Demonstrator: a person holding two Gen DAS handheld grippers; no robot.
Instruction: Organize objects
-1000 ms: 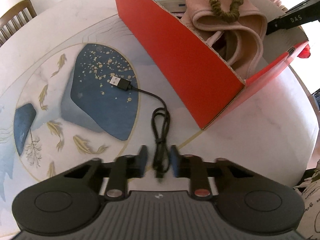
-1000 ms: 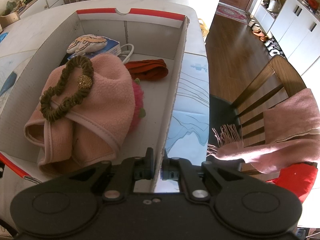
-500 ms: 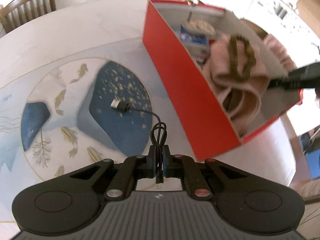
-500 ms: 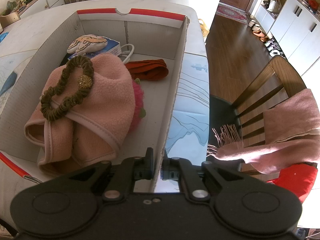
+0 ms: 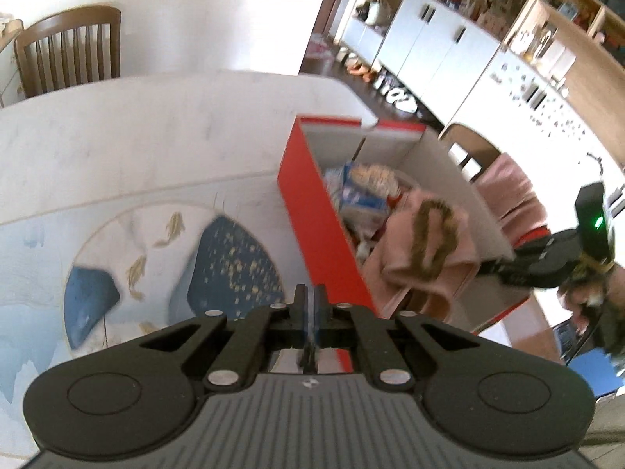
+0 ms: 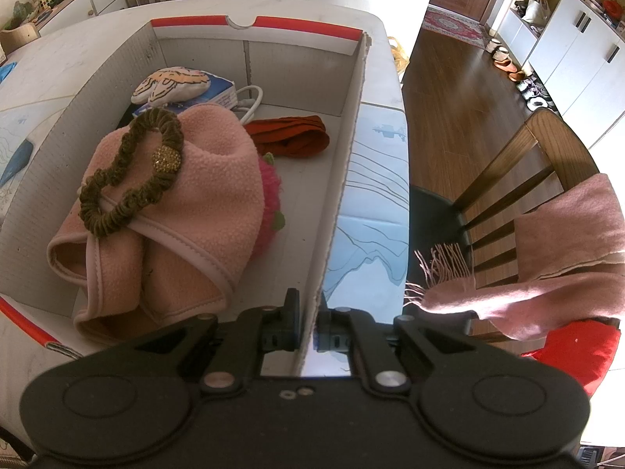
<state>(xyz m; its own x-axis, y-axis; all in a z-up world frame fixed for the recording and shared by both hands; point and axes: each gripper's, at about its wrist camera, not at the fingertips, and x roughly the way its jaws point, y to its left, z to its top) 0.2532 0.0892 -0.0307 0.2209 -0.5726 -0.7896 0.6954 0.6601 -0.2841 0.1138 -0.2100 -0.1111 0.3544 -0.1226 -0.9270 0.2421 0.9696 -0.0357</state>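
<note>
The box's (image 6: 343,164) floor lay bare at five o'clock of the pink fleece (image 6: 187,211). The fleece, scrunchie (image 6: 129,179) and orange cloth (image 6: 289,136) filled the rest.

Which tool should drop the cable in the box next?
Left. The left tool is shut on the cable beside the box; the right tool is clamped on the box wall, steadying it.
</note>
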